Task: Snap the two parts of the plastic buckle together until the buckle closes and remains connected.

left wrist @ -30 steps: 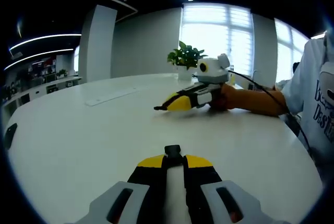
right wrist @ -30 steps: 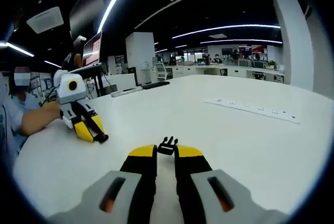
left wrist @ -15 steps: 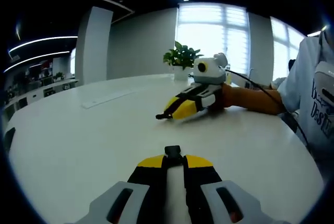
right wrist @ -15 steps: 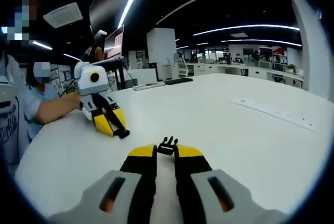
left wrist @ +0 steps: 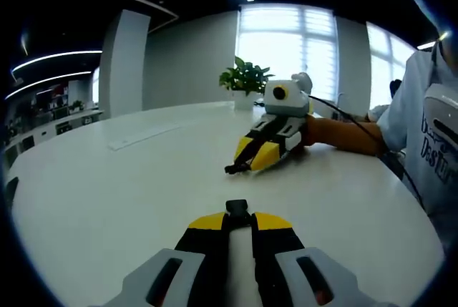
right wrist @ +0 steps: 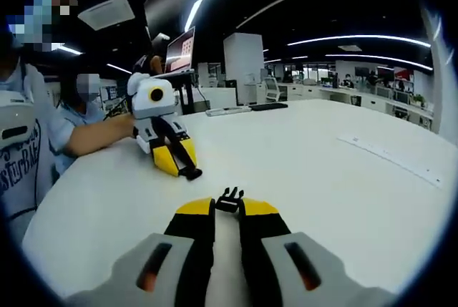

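Left gripper view: the left gripper (left wrist: 238, 222) is pinching the socket buckle half (left wrist: 236, 207) between nearly closed fingers over the white counter (left wrist: 107, 192). Shirt lettering is unreadable.
Right gripper view: the right gripper (right wrist: 227, 209) is clamping the pronged buckle half (right wrist: 228, 199) likewise.

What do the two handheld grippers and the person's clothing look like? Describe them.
Both grippers, left and right, have black jaws with yellow tips on grey bodies with dark slots. Each carries a white box with a yellow-ringed lens, and a black cable trails from the right one. The person wears a pale blue printed shirt.
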